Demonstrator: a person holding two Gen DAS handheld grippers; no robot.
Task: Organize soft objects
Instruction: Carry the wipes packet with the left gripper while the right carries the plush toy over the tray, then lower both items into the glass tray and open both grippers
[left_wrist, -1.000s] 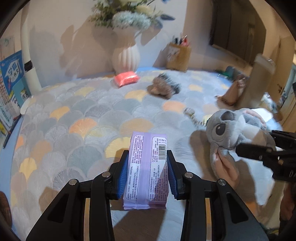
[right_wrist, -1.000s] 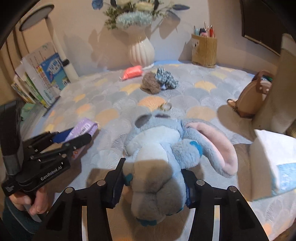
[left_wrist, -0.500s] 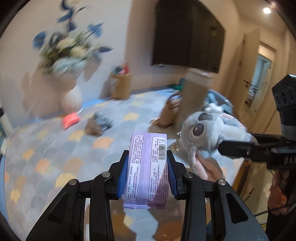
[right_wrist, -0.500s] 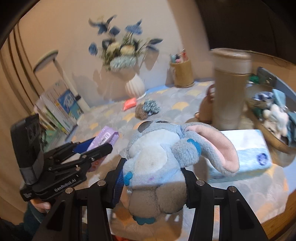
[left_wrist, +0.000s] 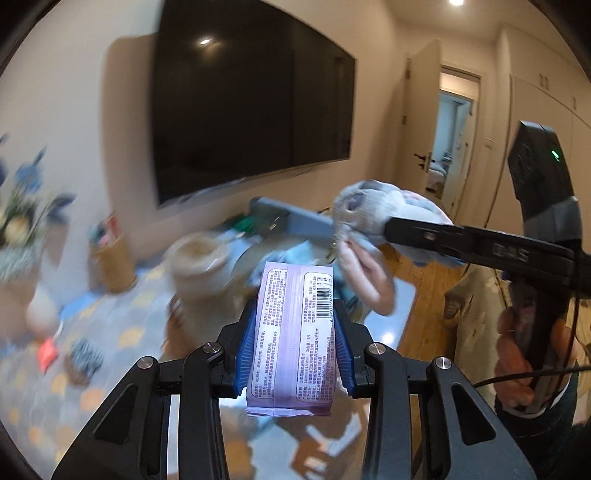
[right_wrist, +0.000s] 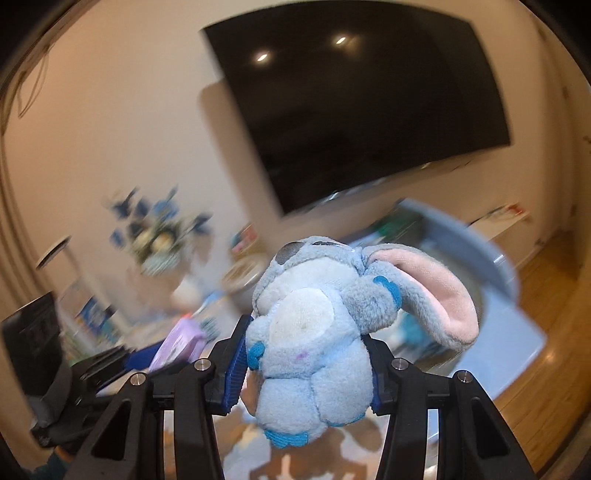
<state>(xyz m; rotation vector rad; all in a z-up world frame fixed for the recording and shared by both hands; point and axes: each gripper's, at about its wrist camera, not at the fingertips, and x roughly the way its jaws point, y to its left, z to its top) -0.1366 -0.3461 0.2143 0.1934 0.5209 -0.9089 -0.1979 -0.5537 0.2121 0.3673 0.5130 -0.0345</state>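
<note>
My left gripper (left_wrist: 293, 350) is shut on a purple tissue pack (left_wrist: 293, 332) and holds it high above the table. My right gripper (right_wrist: 304, 363) is shut on a grey-blue plush toy (right_wrist: 314, 332) with a pink-lined ear, also lifted high. In the left wrist view the plush toy (left_wrist: 373, 214) and the right gripper (left_wrist: 480, 247) are to the upper right. In the right wrist view the tissue pack (right_wrist: 179, 343) and the left gripper (right_wrist: 110, 363) are at lower left.
A grey bin (right_wrist: 472, 258) with soft items lies ahead by a light-blue tissue box (right_wrist: 509, 343). A beige cylinder (left_wrist: 199, 266), a pen holder (left_wrist: 110, 258), a flower vase (left_wrist: 22, 236) and small soft items (left_wrist: 81, 354) stand on the scale-patterned tablecloth (left_wrist: 122, 332). A black TV (left_wrist: 251, 110) hangs on the wall.
Both grippers have risen and swung to the right, keeping hold of the tissue pack and the plush toy. The table has dropped lower in both views and the TV fills the top.
</note>
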